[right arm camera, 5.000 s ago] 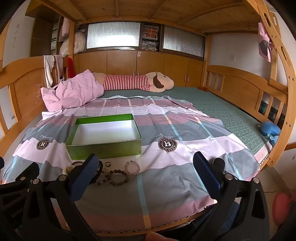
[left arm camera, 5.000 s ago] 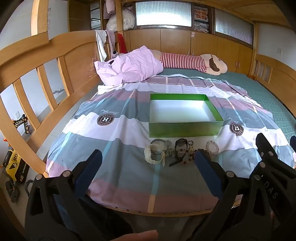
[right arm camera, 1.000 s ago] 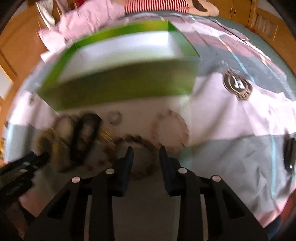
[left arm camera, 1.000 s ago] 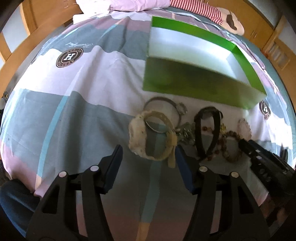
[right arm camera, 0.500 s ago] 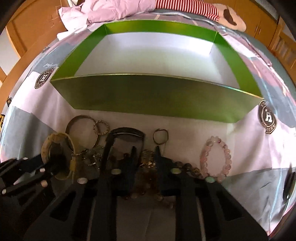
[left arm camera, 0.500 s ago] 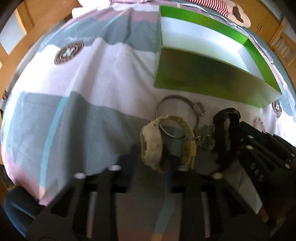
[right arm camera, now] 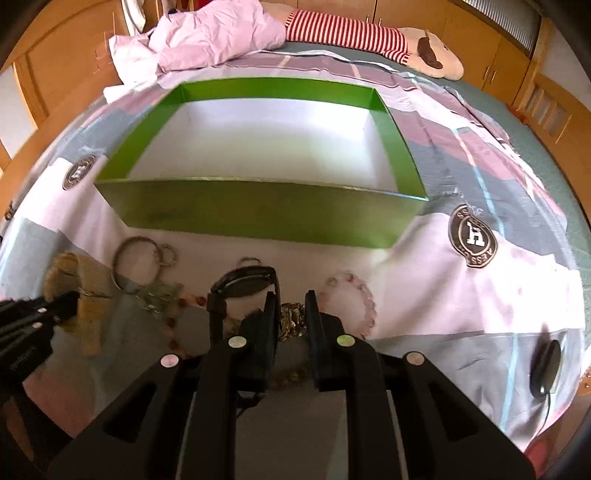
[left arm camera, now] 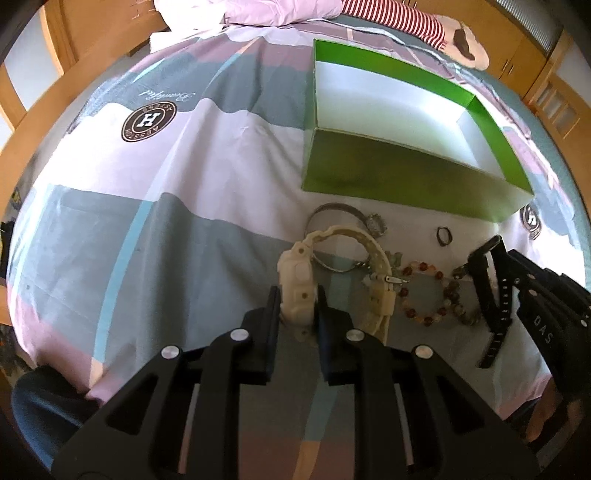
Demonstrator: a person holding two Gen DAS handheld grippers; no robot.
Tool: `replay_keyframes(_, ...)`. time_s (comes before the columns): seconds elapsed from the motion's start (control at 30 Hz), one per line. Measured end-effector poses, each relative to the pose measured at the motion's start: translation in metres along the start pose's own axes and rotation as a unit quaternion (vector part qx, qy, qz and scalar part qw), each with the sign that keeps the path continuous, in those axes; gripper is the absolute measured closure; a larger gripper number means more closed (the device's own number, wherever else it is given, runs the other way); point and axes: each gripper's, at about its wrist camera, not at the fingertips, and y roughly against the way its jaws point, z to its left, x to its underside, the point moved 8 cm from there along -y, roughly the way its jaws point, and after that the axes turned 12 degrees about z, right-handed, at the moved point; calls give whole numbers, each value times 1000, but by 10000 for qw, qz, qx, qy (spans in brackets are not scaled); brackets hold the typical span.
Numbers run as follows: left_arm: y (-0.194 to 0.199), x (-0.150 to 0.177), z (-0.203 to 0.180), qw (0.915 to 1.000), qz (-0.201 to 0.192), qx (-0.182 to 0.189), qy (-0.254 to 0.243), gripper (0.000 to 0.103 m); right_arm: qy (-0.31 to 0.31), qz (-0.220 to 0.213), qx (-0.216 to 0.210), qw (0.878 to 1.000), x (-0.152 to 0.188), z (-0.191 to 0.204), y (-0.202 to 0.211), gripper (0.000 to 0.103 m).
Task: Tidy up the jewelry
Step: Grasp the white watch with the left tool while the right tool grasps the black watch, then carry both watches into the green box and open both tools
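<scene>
On the striped bed quilt, in front of an empty green box (left arm camera: 406, 184) (right arm camera: 258, 214), lies a cluster of jewelry. My left gripper (left arm camera: 297, 301) is shut on the case of the cream watch (left arm camera: 299, 280), whose strap curls away toward the box. My right gripper (right arm camera: 290, 306) is shut on the strap of the black watch (right arm camera: 245, 282) (left arm camera: 491, 288); the watch is raised a little and its loose strap end hangs down. A gold-coloured piece (right arm camera: 291, 321) shows through the gap between the right fingers, lying on the quilt below.
A silver bangle (left arm camera: 321, 210), a small ring (left arm camera: 438, 236), a brown beaded bracelet (left arm camera: 428, 319) and a pink beaded bracelet (right arm camera: 369, 299) lie around the watches. A dark oval object (right arm camera: 545, 365) sits at the right. Pillow, striped plush toy (right arm camera: 351, 29) and wooden bed rails lie beyond.
Both grippers went from open to shut. The left closed on the cream watch. The right closed on the black watch and lifted it, uncovering the brown beaded bracelet.
</scene>
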Motion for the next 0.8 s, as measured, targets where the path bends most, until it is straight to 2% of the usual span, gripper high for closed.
replay_keyframes(0.07,9,-2,-5,9999,-120,57,-68,85,-33,-74,-141,9999,0,-2,6,87)
replay_keyframes(0.2,35,-13,-21,9984,-485,-2,-293,85,-148,-554,-238,9981,-21,-14,39,87)
replay_keyframes(0.43,85,-74,-58,9920,-1104,184,-583,85,-481,-1215,-407,9906,-86,-41,82,87)
replay_keyframes(0.5,89,-95,-67,9909,-1186,188,-612,85,-580,-1193,-379,9904,-104,-50,78,87)
replay_keyframes(0.6,79,-129,-76,9916,-1153,57,-581,85,-804,-959,-399,9913,-130,-65,52,87)
replay_keyframes(0.8,24,-162,-83,9963,-666,-142,-516,84,-857,-567,-164,9946,-142,-71,-6,87)
